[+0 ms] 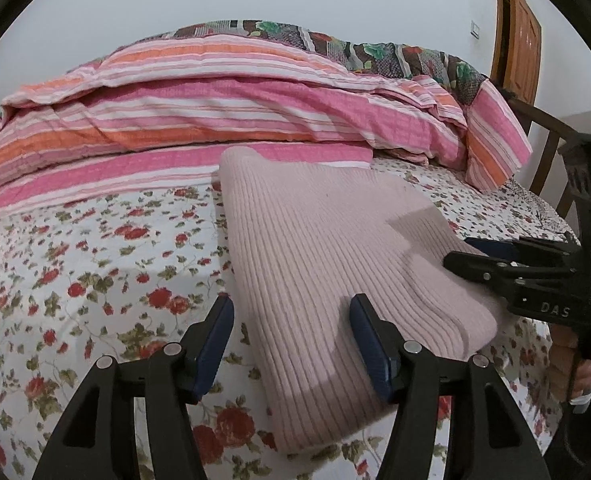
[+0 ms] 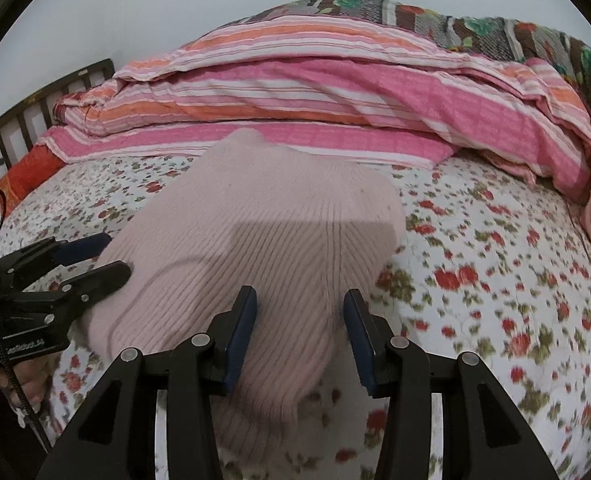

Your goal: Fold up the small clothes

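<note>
A folded pale pink ribbed knit garment [image 1: 315,240] [image 2: 255,208] lies flat on the floral bedsheet [image 1: 95,260] [image 2: 495,280]. My left gripper [image 1: 291,340] [image 2: 117,254] is open at the garment's near left edge. One blue pad hangs over the sheet and the other over the knit. My right gripper [image 2: 299,328] [image 1: 459,250] is also open, low over the garment's near right corner. The knit lies under the gap between its pads, and neither pad presses on it. Each gripper shows from the side in the other's view, resting at the garment's edge.
A rolled pink and orange striped quilt [image 1: 215,92] [image 2: 335,92] lies along the far side of the bed, with a dark floral cover behind it. The dark wooden bed frame [image 1: 543,136] [image 2: 47,92] bounds both ends. A wooden door [image 1: 519,36] stands at the back right. A hand [image 1: 583,368] holds the right gripper.
</note>
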`<state>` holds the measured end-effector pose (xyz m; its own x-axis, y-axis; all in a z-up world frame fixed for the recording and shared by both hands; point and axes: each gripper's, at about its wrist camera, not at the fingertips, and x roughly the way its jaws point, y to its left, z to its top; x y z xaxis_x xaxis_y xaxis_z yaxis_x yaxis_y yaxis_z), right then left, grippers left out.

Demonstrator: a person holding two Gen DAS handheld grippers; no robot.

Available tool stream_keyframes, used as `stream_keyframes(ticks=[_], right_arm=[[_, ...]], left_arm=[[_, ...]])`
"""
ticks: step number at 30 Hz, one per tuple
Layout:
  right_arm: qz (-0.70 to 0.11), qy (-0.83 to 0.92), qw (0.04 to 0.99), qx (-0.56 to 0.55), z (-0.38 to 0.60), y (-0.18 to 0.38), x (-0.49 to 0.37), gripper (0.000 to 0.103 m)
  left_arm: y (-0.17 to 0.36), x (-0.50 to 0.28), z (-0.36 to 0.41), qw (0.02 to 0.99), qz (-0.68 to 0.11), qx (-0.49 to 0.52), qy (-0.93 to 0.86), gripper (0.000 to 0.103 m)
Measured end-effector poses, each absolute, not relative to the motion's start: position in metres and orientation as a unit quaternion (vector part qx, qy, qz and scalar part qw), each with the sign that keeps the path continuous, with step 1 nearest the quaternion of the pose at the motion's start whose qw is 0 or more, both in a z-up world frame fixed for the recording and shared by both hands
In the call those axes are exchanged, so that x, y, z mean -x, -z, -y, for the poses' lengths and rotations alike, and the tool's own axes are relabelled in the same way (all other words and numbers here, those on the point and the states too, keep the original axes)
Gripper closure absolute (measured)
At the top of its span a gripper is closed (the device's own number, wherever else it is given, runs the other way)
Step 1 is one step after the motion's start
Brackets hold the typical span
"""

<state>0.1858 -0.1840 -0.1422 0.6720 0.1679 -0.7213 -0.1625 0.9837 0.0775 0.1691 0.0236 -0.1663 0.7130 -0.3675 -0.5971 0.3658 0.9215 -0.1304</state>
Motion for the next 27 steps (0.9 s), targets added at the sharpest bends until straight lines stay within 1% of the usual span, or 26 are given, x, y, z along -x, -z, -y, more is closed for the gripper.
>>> stream_keyframes(ticks=[5,10,11,12,14,15,16,19,21,22,23,24,25,26,27], right_arm=[[-0.413,-0.094,0.904,-0.054,0.193,0.142,-0.173,0.058],[-0.404,-0.066,0.911,-0.049,0.19,0.132,-0.145,0.058],[-0.394,-0.057,0.916,-0.041,0.189,0.126,-0.136,0.056],[-0.381,-0.049,0.923,-0.033,0.188,0.12,-0.127,0.053],[-0.36,-0.034,0.932,-0.018,0.187,0.106,-0.108,0.038],[-0.353,-0.028,0.935,-0.012,0.186,0.1,-0.102,0.035],[-0.35,-0.021,0.936,-0.007,0.186,0.094,-0.097,0.034],[-0.347,0.006,0.938,-0.007,0.19,0.071,-0.08,0.034],[-0.343,0.008,0.939,-0.024,0.195,0.058,-0.073,0.032],[-0.343,0.009,0.939,-0.033,0.197,0.051,-0.069,0.03],[-0.342,0.014,0.939,-0.041,0.2,0.044,-0.064,0.024],[-0.342,0.022,0.938,-0.047,0.202,0.038,-0.059,0.021],[-0.34,0.025,0.939,-0.05,0.203,0.034,-0.056,0.011],[-0.337,0.024,0.94,-0.053,0.204,0.028,-0.05,0.004],[-0.333,0.022,0.941,-0.052,0.205,0.023,-0.044,0.003]], left_arm=[[0.17,-0.161,-0.021,0.932,-0.31,-0.016,0.189,0.042],[0.169,-0.147,-0.016,0.934,-0.311,-0.032,0.174,0.042],[0.168,-0.144,-0.014,0.935,-0.31,-0.038,0.168,0.042],[0.166,-0.139,-0.012,0.936,-0.313,-0.042,0.156,0.043],[0.157,-0.131,-0.012,0.934,-0.322,-0.04,0.15,0.044],[0.15,-0.124,-0.011,0.934,-0.324,-0.044,0.146,0.044],[0.14,-0.116,-0.011,0.935,-0.322,-0.051,0.138,0.044],[0.104,-0.09,-0.016,0.944,-0.3,-0.047,0.126,0.042],[0.077,-0.073,-0.022,0.952,-0.284,-0.031,0.114,0.029],[0.064,-0.063,-0.024,0.956,-0.273,-0.026,0.104,0.027],[0.053,-0.054,-0.025,0.96,-0.262,-0.023,0.09,0.021],[0.041,-0.045,-0.026,0.964,-0.252,-0.023,0.077,0.016],[0.03,-0.035,-0.025,0.967,-0.243,-0.024,0.068,0.016],[0.023,-0.029,-0.023,0.969,-0.238,-0.025,0.064,0.015],[0.014,-0.021,-0.021,0.97,-0.235,-0.028,0.059,0.014]])
